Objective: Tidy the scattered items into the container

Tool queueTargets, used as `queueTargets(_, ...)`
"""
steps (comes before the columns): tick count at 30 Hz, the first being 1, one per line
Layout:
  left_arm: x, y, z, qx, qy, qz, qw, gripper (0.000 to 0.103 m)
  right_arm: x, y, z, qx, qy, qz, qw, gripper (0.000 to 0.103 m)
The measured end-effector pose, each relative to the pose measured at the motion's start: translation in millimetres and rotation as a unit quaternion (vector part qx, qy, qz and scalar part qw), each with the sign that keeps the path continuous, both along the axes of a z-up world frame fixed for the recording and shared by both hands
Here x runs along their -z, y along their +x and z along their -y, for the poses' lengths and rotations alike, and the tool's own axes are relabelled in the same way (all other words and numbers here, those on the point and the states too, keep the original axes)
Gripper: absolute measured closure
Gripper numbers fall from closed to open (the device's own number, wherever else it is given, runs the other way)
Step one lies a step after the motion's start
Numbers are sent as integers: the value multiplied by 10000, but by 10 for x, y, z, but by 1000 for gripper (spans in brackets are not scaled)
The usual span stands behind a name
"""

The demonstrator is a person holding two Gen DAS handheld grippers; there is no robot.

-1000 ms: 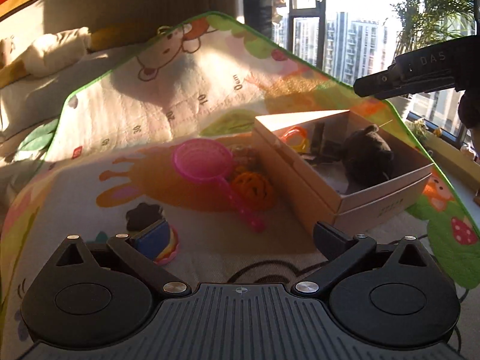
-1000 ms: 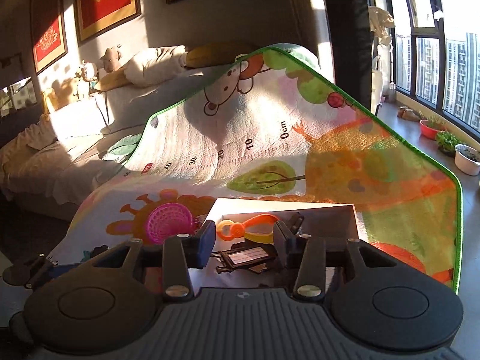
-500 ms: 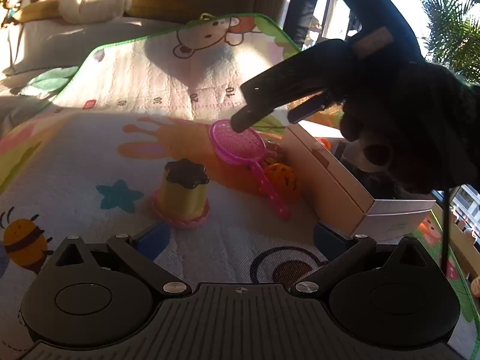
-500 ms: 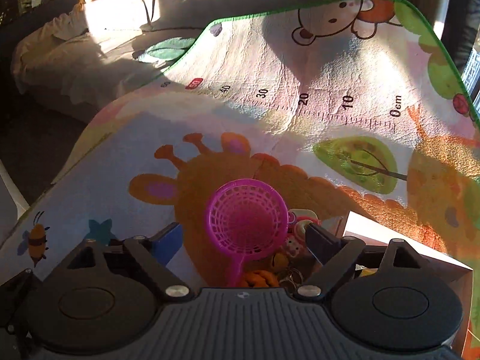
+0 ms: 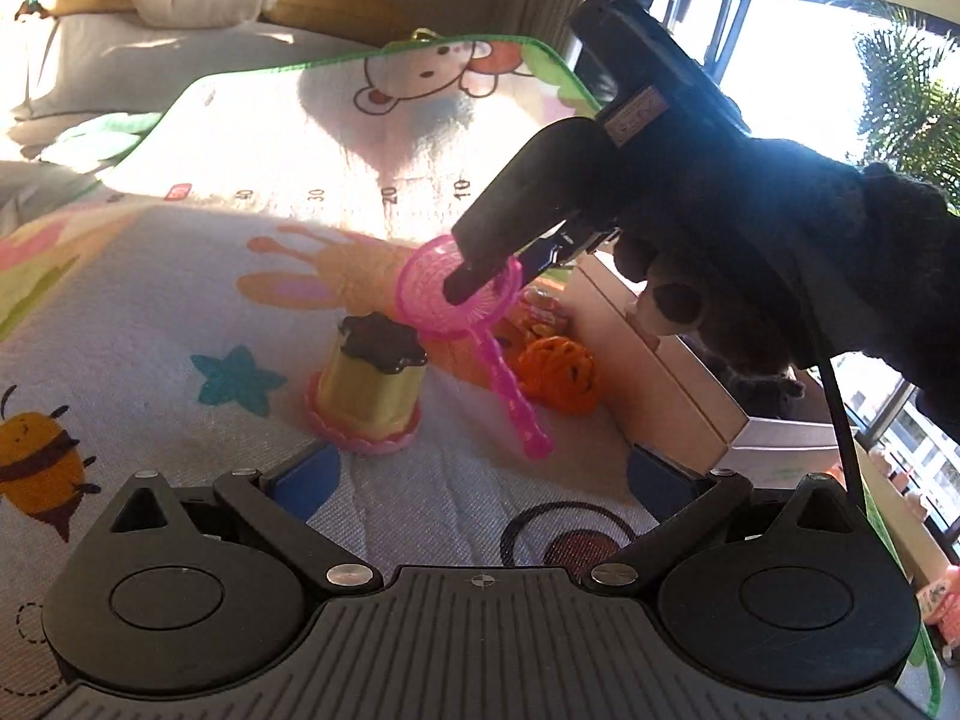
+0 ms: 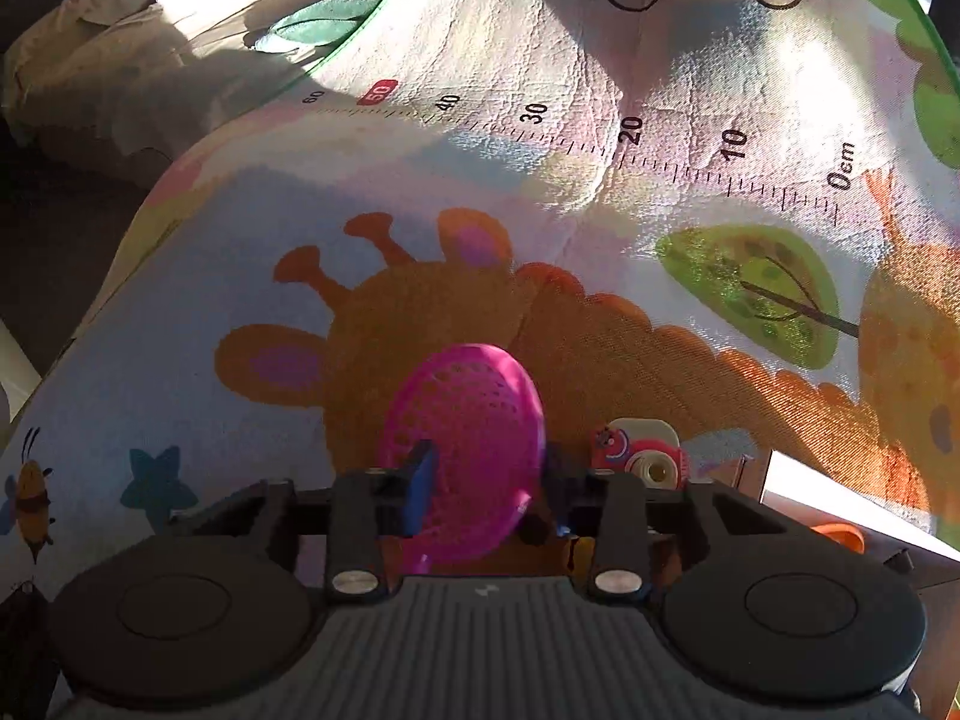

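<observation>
A pink toy sieve (image 5: 459,297) with a long handle lies tilted on the play mat, next to a cardboard box (image 5: 666,378). My right gripper (image 6: 480,480) has closed in on the sieve's round head (image 6: 468,456), one finger on each side; in the left wrist view it (image 5: 480,276) comes down from the right. My left gripper (image 5: 480,468) is open and empty, low over the mat. A yellow cup with a black lid (image 5: 372,384) stands just ahead of it. An orange ball (image 5: 561,375) lies by the box.
A small red toy camera (image 6: 639,456) sits right of the sieve. The mat (image 6: 540,150) rises onto a bed at the back. A dark plush toy (image 5: 762,384) lies in the box. A window and plants are on the right.
My right gripper moved down and left from above the box to the sieve and narrowed around its head, which now stands tilted. My left gripper drew back from the yellow cup.
</observation>
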State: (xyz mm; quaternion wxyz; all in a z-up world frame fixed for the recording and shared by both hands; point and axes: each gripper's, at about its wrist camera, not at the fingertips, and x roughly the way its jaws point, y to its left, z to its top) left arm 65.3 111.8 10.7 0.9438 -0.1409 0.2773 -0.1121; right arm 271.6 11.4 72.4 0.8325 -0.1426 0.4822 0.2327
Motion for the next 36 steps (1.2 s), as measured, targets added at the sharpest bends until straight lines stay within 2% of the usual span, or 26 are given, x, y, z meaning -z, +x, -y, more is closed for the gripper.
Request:
queueTargets(3,1,-13,9,23,31,26,10000,0,-156,-208,175,-97,332,94,9994,85)
queueTargets(6,1,-14,39,38,93,34,9999,0,-220,-358,279,-112,397,227,9989,84)
queueTargets(8,2,-18,58,65,156,46,9998,0,-234,-340,288,14,382,313,9988,60)
queueTargets(9,2,-22,64,76,176,55,9998,0,-243,-306,276,83,424,368,9984,30)
queueTargets(10,1,-22,67,86,185,61,9998,0,-250,-255,258,147,480,452,9977,13)
queueTargets(13,1,-14,56,99,132,58,9998,0,-201,-71,109,219,467,325,9981,3)
queueTargets(18,24,21,-16,93,-103,-70,9999,0,71,152,-169,183,33,-126,9997,3)
queueTargets(19,27,19,-25,97,-129,-74,9998,0,116,149,-204,139,-58,-148,9998,7)
queueTargets(21,29,9,-30,102,-142,-59,9998,0,166,113,-228,4,-147,-172,9997,21)
queueTargets(24,22,-5,-16,82,-91,-26,9999,0,102,-30,-174,-80,-56,32,9999,21)
queueTargets(26,23,-3,-23,65,-92,-19,9999,0,-31,-164,-58,-89,167,109,9998,21)
queueTargets(29,21,-8,-47,-26,-110,4,9999,0,-367,-486,292,-79,920,235,9954,21)
queueTargets(31,22,-11,-61,-104,-120,15,9999,0,-604,-800,615,-67,1329,473,9900,21)
queueTargets(34,26,3,-66,-175,-123,-18,9998,0,-813,-1301,1106,36,1576,832,9840,21)
queueTargets(36,27,18,-45,-192,-66,-44,9998,0,-812,-1587,1395,198,1588,918,9828,21)
